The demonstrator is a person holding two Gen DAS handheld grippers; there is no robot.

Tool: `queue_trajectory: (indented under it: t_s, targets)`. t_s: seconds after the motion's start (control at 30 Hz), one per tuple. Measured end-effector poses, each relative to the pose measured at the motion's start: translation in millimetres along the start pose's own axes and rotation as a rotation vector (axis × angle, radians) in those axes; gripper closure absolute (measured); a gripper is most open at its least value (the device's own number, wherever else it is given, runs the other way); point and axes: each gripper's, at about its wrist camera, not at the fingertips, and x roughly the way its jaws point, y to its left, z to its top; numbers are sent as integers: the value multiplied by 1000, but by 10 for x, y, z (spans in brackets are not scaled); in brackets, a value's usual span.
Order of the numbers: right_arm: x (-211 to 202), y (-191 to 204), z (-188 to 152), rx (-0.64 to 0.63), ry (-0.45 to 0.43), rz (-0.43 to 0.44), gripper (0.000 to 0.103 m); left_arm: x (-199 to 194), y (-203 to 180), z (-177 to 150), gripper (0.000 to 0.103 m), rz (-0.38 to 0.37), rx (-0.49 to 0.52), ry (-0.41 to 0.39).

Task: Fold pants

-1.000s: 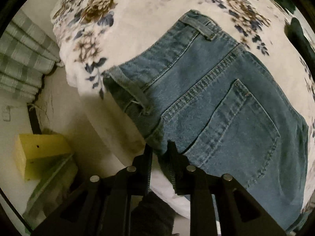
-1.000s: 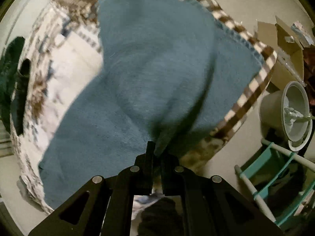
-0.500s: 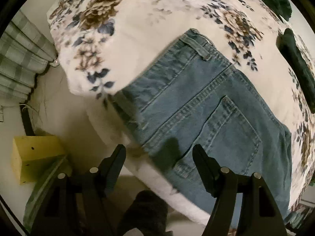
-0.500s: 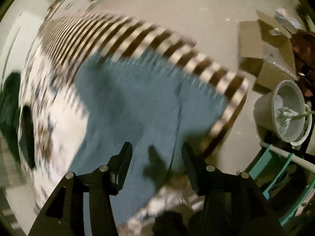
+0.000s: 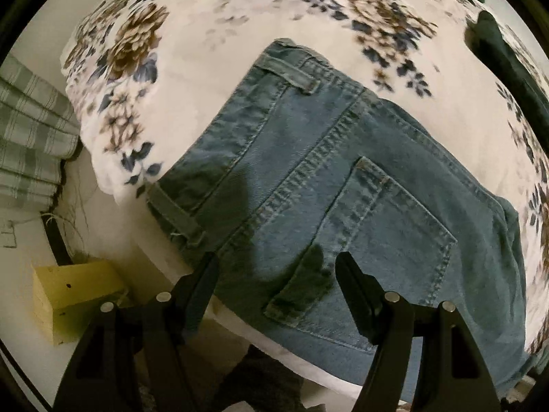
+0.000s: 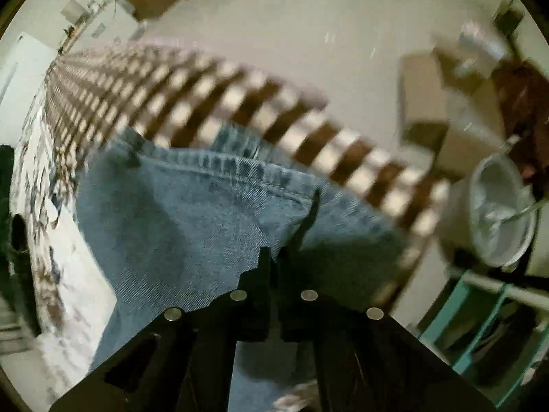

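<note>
**Right gripper pinches the leg end while the left stands free over the waistband**

The jeans lie on a bed with a floral cover, the waistband end near the bed's near-left corner, back pocket facing up. The left gripper hovers just over that pocket with its fingers wide apart and nothing between them. In the right wrist view the right gripper has its fingers pressed together on a ridge of denim that rises between them, close to a stitched hem of the jeans; the fabric reaches the checked edge of the bedding. That view is blurred, so exactly how much cloth is caught cannot be told.

The step in hand looks like carrying the leg end over toward the waistband. To do it well, the right gripper should keep a firm pinch through both denim layers, lift only enough to clear the cloth below, and travel straight along the leg line so the side seams stay stacked. The left gripper would best hold the waistband down or take its corner, since heavy denim tends to drag the whole garment across a soft cover. A bucket and a teal rack stand on the floor to the right, apart from the bed.
</note>
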Motion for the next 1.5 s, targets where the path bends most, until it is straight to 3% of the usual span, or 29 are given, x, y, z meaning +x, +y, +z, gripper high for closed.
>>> queue_trajectory:
  t_s: [0.1,0.27,0.3,0.33,0.37,0.4,0.5,0.63,0.7,0.8,0.83,0.87,0.9,0.97,1.0,1.13,1.27,1.33,1.43,1.5]
  targets:
    - [-276,-295,-55,36,-60,-61,101,5,-73,-26,35,10,23,4]
    - [-6,-626,-88,39,117,-168,99,-70,-120,-33,35,9,35,21]
    - [-26,-637,-75,32,127,-183,94,-125,-148,-43,35,13,45,14]
    - [-66,-588,-91,24,133,-203,80,-199,-184,-53,35,14,59,2]
    - [-116,-473,-105,17,136,-208,61,-254,-216,-58,35,18,73,-7]
    - [-217,-332,-130,14,129,-194,56,-310,-256,-61,35,24,89,-16]
    - [-486,179,-272,-22,136,-73,54,-462,-456,-61,35,13,138,-51]
    - [-259,1052,-579,-122,324,110,53,-403,-929,-35,35,-43,200,-41]
    - [-43,1367,-671,-119,385,133,53,-287,-1151,-22,35,-47,242,-19]
    - [334,1635,-722,-97,422,59,53,-93,-1502,-16,35,-29,325,-28]
    - [432,1654,-715,-83,425,31,54,-25,-1566,-23,35,-14,352,-31]
    - [508,1677,-738,-69,414,-3,62,80,-1620,-27,34,14,383,-25]
    - [530,1657,-747,-64,394,-33,74,228,-1634,-27,33,33,404,1]
    - [485,1576,-774,-43,347,-44,100,341,-1566,-7,28,1,399,17]
    - [433,1558,-777,-49,328,-41,100,359,-1504,16,21,-16,383,19]
    - [109,1544,-754,-89,233,-1,101,290,-1386,61,20,-25,355,41]
    - [-218,1505,-666,-76,161,93,101,124,-1347,75,21,-68,318,31]
    - [-283,1446,-616,-45,147,129,101,44,-1414,70,21,-92,323,16]
    - [-312,1415,-474,-63,87,118,103,61,-1635,93,21,-102,364,-2]
    - [-216,1502,-410,-75,53,122,103,182,-1778,119,21,-71,398,-5]
